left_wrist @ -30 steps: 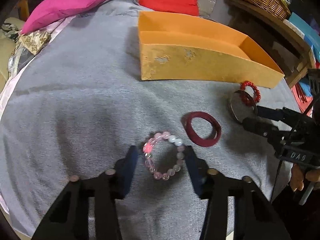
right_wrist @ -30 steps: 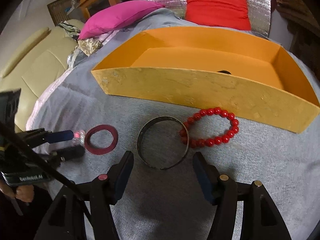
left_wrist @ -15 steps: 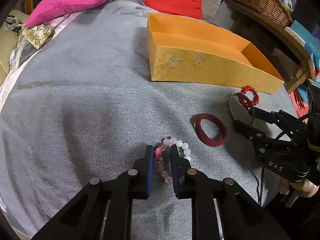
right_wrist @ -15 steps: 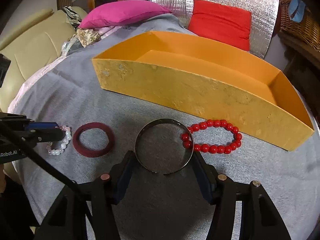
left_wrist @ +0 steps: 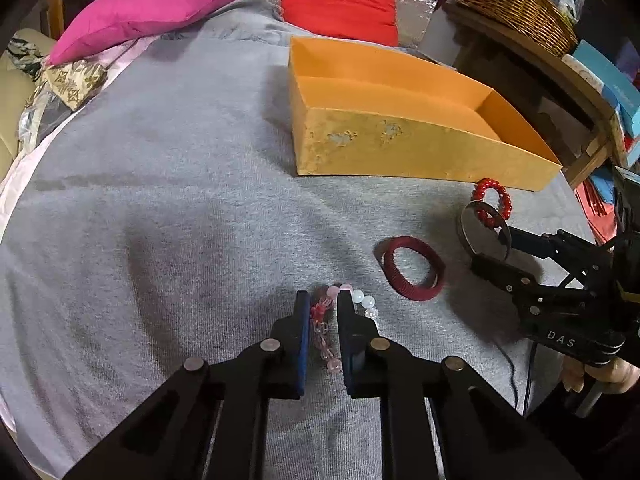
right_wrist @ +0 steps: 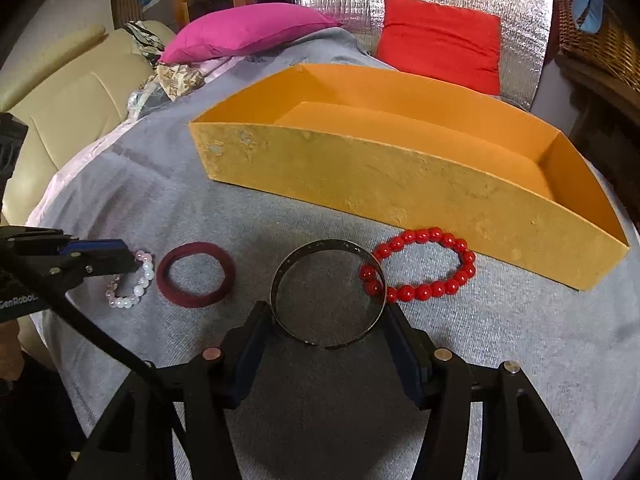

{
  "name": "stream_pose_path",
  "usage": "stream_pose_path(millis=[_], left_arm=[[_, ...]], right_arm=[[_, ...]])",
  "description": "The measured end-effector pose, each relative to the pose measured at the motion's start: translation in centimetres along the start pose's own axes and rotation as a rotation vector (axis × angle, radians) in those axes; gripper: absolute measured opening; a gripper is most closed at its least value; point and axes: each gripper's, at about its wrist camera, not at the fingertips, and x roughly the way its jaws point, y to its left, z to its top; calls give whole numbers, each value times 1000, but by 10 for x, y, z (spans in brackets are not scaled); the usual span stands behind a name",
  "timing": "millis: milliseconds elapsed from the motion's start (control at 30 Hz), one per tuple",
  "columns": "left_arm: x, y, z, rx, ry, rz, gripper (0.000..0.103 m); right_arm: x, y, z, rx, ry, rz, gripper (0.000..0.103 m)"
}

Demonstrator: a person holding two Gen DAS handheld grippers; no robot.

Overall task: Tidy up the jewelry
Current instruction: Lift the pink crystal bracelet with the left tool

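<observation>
Left wrist view: both grippers angled down over grey cloth (left_wrist: 160,220).
Left gripper (left_wrist: 323,304) clamps pink bead bracelet (left_wrist: 322,316); right gripper (right_wrist: 328,316) pads touch metal bangle (right_wrist: 328,292).

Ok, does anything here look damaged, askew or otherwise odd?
Two things. The orange box has scuffed, worn patches on its front wall. The metal bangle lies overlapping one end of the red bead bracelet rather than apart from it.

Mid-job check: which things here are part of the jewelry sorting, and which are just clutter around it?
Job: pink and white bead bracelet pinched in the left gripper; metal bangle between the right gripper fingers; red bead bracelet; maroon ring bangle; orange box.

Lying about: pink cushion, red cushion, wicker basket.
</observation>
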Motion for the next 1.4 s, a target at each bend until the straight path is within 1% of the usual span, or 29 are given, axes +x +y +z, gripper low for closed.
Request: stream_pose_path(millis=[100,167,200,233,267,400,500,567,700,767,800,867,900,967,1033,1067,1100,1267,1400], left_arm=[[-3,0,0,4,-5,-1,15],[-5,1,1,10,-1,-17,20],[-4,0,2,10,-2,-19,33],[-6,0,2,14,-4,-19,52],[-7,0,1,20,-8,-18,65],[-9,0,-2,55,-10,-21,66],[-2,-3,-6,68,22,-17,66],[1,-6,-9,94,42,-11,66],[11,-12,-13,122,74,20,65],[10,-15,-14,134,65,28,66],[9,-15,-15,140,60,32,64],[10,-18,-14,154,50,59,51],[11,-19,-13,152,46,62,47],[9,-19,-11,138,29,59,29],[9,-17,-10,131,22,61,22],[8,-15,-10,131,19,64,13],[7,-16,-10,133,15,65,10],[8,-21,-7,137,-1,58,8],[8,-21,-1,121,-20,60,8]], right_arm=[[-2,-3,-2,1,2,0,61],[-3,-5,-4,1,5,-2,61],[-4,-7,-5,1,6,0,61],[-4,-8,-5,0,6,0,61],[-5,-9,-6,-3,7,-1,61],[-5,-11,-9,-18,15,-6,60],[-6,-12,-12,-23,17,-6,60],[-6,-12,-12,-26,19,-9,61],[-6,-12,-12,-27,21,-12,61],[-6,-13,-12,-26,20,-11,61],[-6,-12,-12,-27,20,-12,61],[-5,-11,-12,-28,19,-15,61],[-5,-11,-12,-27,19,-16,61],[-5,-11,-11,-28,18,-19,61],[-5,-10,-11,-29,17,-21,61],[-5,-10,-11,-28,16,-21,61],[-5,-10,-11,-28,16,-21,61],[-6,-10,-11,-22,12,-21,61],[-8,-11,-11,-12,9,-9,60]])
